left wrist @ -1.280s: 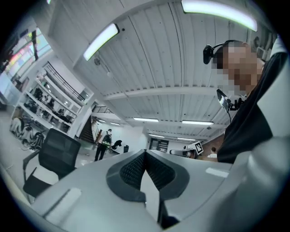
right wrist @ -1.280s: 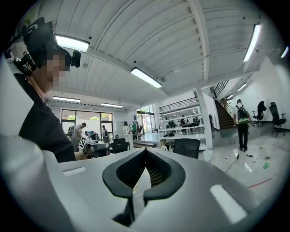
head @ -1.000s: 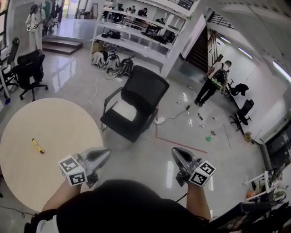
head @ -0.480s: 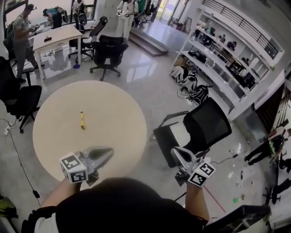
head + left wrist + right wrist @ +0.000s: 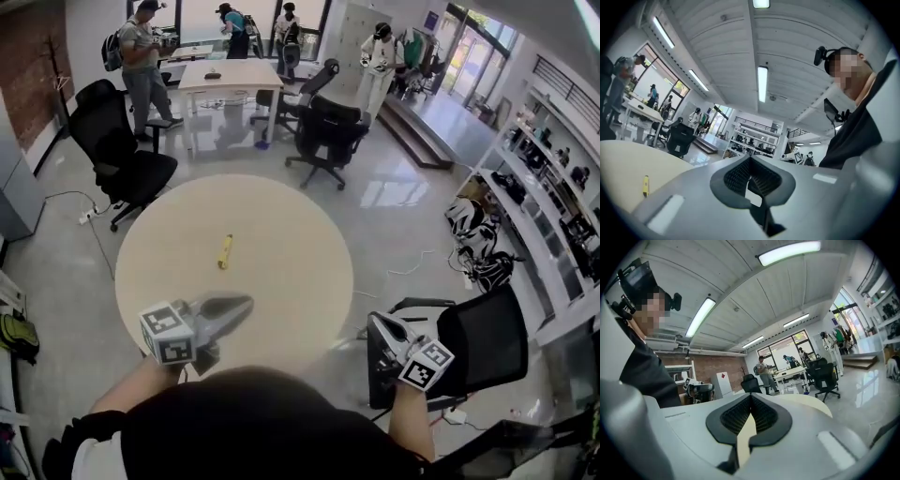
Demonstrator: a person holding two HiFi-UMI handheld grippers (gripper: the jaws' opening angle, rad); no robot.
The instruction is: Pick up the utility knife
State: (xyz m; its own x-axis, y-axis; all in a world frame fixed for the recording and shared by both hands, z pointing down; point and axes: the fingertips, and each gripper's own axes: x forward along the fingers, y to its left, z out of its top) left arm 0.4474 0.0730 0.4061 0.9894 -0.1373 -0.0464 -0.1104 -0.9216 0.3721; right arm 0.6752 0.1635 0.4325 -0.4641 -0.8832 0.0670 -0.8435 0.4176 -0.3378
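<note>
**Two moves to go: open, then reach**

The left tool (image 5: 246, 302) and the right tool (image 5: 373, 322) hang low in the frame, jaws pressed together on nothing. The yellow utility knife (image 5: 225, 251) lies alone on the round counter (image 5: 291, 234), centre-left, well apart from both. I'd spread the nearer left tool first, then straddle the handle's narrow width. No writing on it is legible.

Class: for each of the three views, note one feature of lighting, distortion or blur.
Head view: fisheye bends the room, bright reflections lie on the floor, the knife is small yet sharp. Left gripper view: black vignette, ceiling lamp blown out. Right gripper view: same vignette, a mosaic patch over a face.
</note>
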